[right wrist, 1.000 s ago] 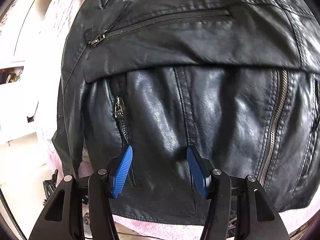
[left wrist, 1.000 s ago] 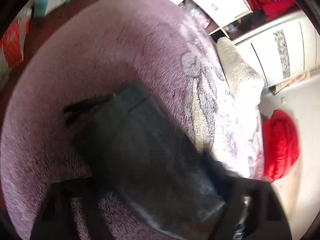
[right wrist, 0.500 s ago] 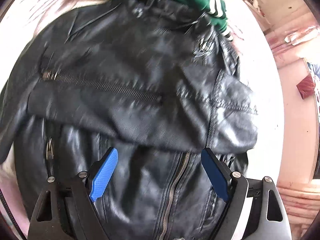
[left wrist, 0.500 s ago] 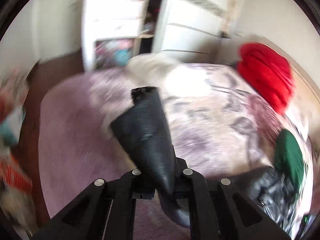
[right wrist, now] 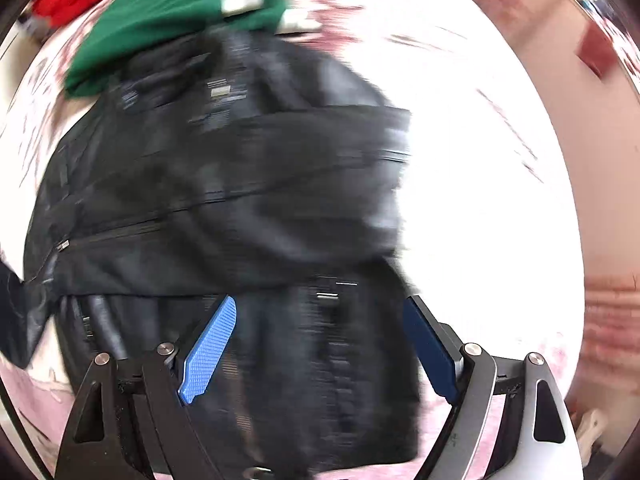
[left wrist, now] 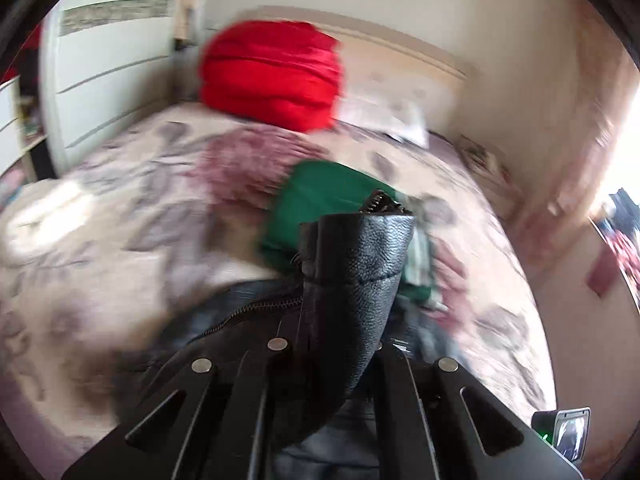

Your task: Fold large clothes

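A black grained-leather jacket [right wrist: 224, 208] lies spread on a bed covered with a pale floral bedspread [left wrist: 132, 184], and in the right wrist view its long axis runs from the hem near the camera up to the collar end at the top of the picture, where it meets a folded green garment with white stripes [right wrist: 168, 12]. A sleeve or folded panel crosses the body of the jacket from side to side, with a zip running along its lower left part. The right gripper [right wrist: 320, 344] points down over the lower part of the jacket, its blue-padded jaws standing wide with nothing pinched between them; the pads hang above the leather, and the blur does not let me tell whether they touch it. The left gripper [left wrist: 340, 356] has its jaws closed tight on the black leather sleeve end [left wrist: 356, 272], which rises out of the jaws and points away from the camera toward the head of the bed, its zipped cuff at the far tip. Beyond it a plump red folded bundle [left wrist: 272, 76] sits against the pale headboard [left wrist: 408, 52], beside a white pillow [left wrist: 384, 116].
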